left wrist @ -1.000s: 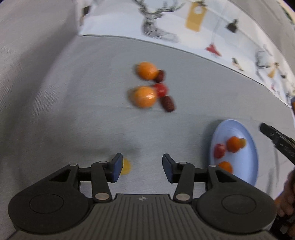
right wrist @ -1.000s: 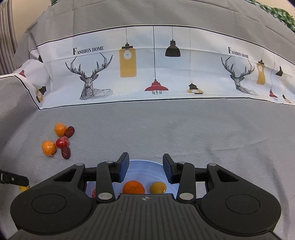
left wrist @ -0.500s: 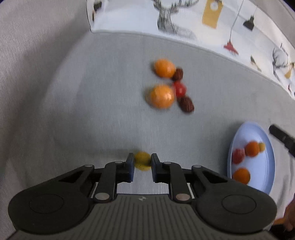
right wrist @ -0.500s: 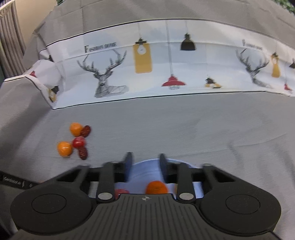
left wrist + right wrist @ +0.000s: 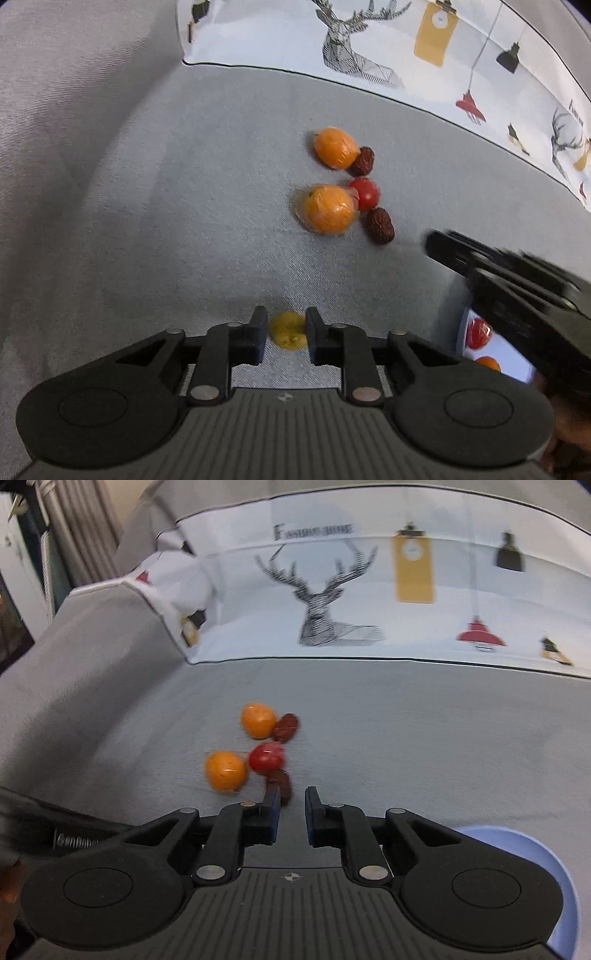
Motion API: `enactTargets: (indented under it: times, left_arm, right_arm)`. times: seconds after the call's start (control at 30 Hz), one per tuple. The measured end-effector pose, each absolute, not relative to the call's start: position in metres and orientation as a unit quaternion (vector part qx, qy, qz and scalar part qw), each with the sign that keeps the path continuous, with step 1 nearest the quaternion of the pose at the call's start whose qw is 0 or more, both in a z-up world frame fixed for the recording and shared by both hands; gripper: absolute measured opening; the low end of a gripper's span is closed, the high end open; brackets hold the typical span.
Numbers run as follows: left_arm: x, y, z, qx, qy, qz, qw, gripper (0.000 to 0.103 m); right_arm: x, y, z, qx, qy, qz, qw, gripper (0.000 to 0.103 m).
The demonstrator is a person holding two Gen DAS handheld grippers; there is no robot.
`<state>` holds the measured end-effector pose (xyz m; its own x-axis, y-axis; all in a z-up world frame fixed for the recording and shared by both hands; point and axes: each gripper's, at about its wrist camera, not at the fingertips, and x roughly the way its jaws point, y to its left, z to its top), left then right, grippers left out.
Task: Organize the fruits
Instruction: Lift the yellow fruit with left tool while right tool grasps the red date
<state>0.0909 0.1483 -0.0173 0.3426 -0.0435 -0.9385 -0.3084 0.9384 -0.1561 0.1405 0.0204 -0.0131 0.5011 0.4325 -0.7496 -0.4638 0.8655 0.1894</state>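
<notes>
— where's the small yellow fruit (image 5: 290,338) now?
— on the gray cloth (image 5: 166,221), right between the left tongs (image 5: 286,321). those have just been easing apart, and i see only a sliver of gap at the fruit's sides, so no real squeeze on it.
— and the plate?
— a light blue plate (image 5: 517,365), off to the right of those tongs and mostly hidden by the right tongs' black body. what shows in it is a red tomato (image 5: 478,332) and part of an orange fruit (image 5: 489,363). the rest i can't tell.
— the loose ones?
— a huddle farther up the cloth: a wrapped orange (image 5: 327,208) touching a cherry tomato (image 5: 365,194), a dried red date (image 5: 380,225) just below that, then a second orange (image 5: 336,147) with another date (image 5: 364,160) against it.
— and the right tongs (image 5: 292,797)?
— they have just been closing, nearly together now with nothing between them, tips just beside the nearer date. beyond the fruit runs a white band printed with deer (image 5: 325,602) and lamps.
</notes>
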Motion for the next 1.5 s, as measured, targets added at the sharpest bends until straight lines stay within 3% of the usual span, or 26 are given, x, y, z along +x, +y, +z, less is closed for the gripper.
enactTargets:
  times: [0.27,0.33,0.63,1.03,1.17,1.23,1.37,1.5]
  left_arm:
    - [0.098,0.136,-0.029,-0.145,0.582,0.068,0.798,0.032]
    - [0.1,0.132,-0.032,-0.138,0.586,0.064,0.796,0.032]
    - [0.101,0.126,-0.041,-0.111,0.597,0.06,0.793,0.024]
    - [0.09,0.138,-0.027,-0.144,0.564,0.063,0.811,0.021]
    - [0.085,0.145,-0.022,-0.167,0.553,0.063,0.814,0.012]
    - [0.083,0.144,-0.022,-0.17,0.554,0.063,0.812,0.012]
    - [0.081,0.141,-0.023,-0.168,0.559,0.062,0.81,0.014]
    - [0.082,0.143,-0.024,-0.163,0.554,0.074,0.813,0.029]
  right_arm:
    - [0.154,0.054,-0.036,-0.059,0.434,0.269,0.858,0.02]
    - [0.157,0.059,-0.04,-0.073,0.431,0.26,0.861,0.027]
    - [0.165,0.062,-0.049,-0.079,0.44,0.253,0.858,0.025]
    - [0.143,0.026,0.004,-0.034,0.396,0.233,0.887,0.025]
    - [0.124,0.004,0.031,-0.022,0.39,0.231,0.891,0.025]
    - [0.109,-0.008,0.044,-0.021,0.379,0.232,0.896,0.025]
    - [0.081,-0.03,0.047,0.005,0.378,0.224,0.898,0.025]
    - [0.063,-0.04,0.037,0.004,0.399,0.212,0.892,0.025]
